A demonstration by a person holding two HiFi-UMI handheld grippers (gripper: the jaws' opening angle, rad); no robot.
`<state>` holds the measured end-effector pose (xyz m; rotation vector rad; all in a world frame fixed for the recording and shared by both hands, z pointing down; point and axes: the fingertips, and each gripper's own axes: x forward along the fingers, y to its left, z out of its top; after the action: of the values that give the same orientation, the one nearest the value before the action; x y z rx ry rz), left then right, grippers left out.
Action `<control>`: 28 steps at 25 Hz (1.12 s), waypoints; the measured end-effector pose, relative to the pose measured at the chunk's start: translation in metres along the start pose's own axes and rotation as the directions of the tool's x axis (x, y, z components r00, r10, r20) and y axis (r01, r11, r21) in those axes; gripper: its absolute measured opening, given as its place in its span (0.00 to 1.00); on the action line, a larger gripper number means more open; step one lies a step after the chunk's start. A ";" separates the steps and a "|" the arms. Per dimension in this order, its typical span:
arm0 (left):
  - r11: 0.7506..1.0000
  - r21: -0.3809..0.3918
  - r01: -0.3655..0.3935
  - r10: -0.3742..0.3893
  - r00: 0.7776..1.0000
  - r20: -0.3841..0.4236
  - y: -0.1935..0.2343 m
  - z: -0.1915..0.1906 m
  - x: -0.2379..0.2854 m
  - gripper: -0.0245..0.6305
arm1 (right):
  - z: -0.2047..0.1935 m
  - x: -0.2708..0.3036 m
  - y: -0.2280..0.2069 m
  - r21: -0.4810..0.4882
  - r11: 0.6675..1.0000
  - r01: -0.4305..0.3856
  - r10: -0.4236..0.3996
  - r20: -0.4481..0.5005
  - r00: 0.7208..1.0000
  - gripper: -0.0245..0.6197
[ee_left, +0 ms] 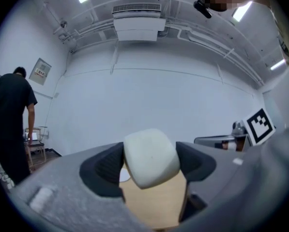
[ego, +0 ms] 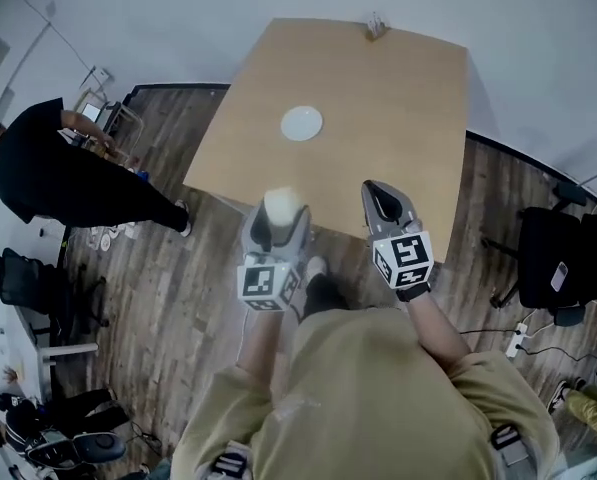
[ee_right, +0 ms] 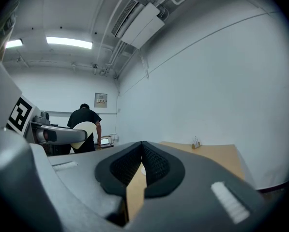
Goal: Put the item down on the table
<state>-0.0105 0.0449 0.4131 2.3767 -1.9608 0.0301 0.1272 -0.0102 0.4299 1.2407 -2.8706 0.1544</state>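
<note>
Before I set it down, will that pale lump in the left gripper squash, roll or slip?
Probably soft and light: the lump looks like matte foam with rounded corners. That matte skin should hold against the fingers rather than slip. Its flattish faces suggest it will sit on the table, not roll.

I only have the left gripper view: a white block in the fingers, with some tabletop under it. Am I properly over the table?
Observer: Only just. In the head view the left gripper holds the white block right at the near edge of the table.
Operator: There's a white sliver behind the block. What is it?
Observer: It's a white plate lying near the table's middle, beyond the block and apart from it.
Operator: Where's my other gripper?
Observer: The right gripper is beside the left one at the same edge. Its fingers are together with nothing between them.
</note>
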 end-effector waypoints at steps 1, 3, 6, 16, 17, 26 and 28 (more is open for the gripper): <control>1.000 0.000 0.019 -0.019 1.000 -0.001 0.010 -0.001 0.014 0.55 | 0.001 0.012 -0.003 -0.005 1.000 0.014 -0.014 0.001 1.000 0.05; 0.999 -0.012 0.046 -0.046 0.999 0.002 0.030 0.000 0.042 0.55 | 0.004 0.038 -0.011 -0.010 0.999 0.048 -0.048 -0.003 0.999 0.05; 0.996 -0.025 0.081 -0.080 0.997 0.007 0.057 0.004 0.071 0.55 | 0.012 0.077 -0.013 -0.020 0.997 0.081 -0.081 -0.007 0.997 0.05; 0.986 -0.054 0.158 -0.159 0.987 -0.018 0.178 -0.010 0.125 0.55 | 0.004 0.218 0.023 -0.035 0.989 0.145 -0.146 -0.043 0.988 0.05; 0.985 -0.053 0.167 -0.168 0.985 -0.024 0.186 -0.014 0.132 0.55 | 0.000 0.229 0.026 -0.043 0.989 0.143 -0.145 -0.056 0.988 0.05; 0.976 -0.100 0.195 -0.206 0.970 -0.125 0.199 -0.060 0.213 0.55 | -0.042 0.276 -0.024 -0.007 0.983 0.184 -0.183 -0.156 0.971 0.05; 0.975 -0.114 0.190 -0.206 0.966 -0.157 0.200 -0.070 0.236 0.55 | -0.051 0.288 -0.044 0.014 0.980 0.198 -0.193 -0.179 0.965 0.05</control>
<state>-0.1604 -0.2197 0.5021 2.4066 -1.6070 0.1184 -0.0398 -0.2446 0.4989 1.4282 -2.5894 0.2926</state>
